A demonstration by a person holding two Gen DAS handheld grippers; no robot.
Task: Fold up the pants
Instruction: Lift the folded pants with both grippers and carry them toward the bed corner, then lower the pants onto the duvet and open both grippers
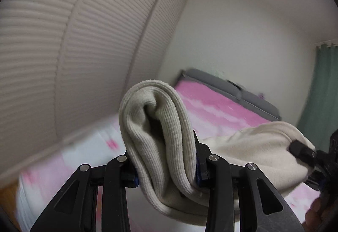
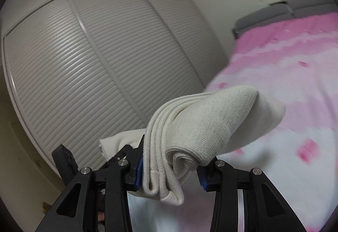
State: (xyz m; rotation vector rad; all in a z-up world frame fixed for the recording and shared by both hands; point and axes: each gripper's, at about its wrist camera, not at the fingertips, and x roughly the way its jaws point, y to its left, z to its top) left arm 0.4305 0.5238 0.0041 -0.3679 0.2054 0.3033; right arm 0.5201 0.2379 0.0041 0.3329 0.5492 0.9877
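The cream pants point(image 1: 160, 136) are lifted above the bed. My left gripper point(image 1: 166, 166) is shut on a bunched ribbed band of the pants, which stands up between its fingers. The cloth stretches right to my right gripper point(image 1: 304, 153), seen at the right edge of the left wrist view. In the right wrist view my right gripper point(image 2: 171, 168) is shut on the folded ribbed waistband of the pants point(image 2: 200, 126), layers stacked between its blue pads. The left gripper point(image 2: 65, 160) shows at the lower left there.
A bed with a pink and white cover point(image 2: 285, 84) lies below and ahead, with grey pillows point(image 2: 295, 5) at its head. White louvred closet doors point(image 2: 95, 52) fill the left. A green curtain point(image 1: 319, 84) hangs at the far right.
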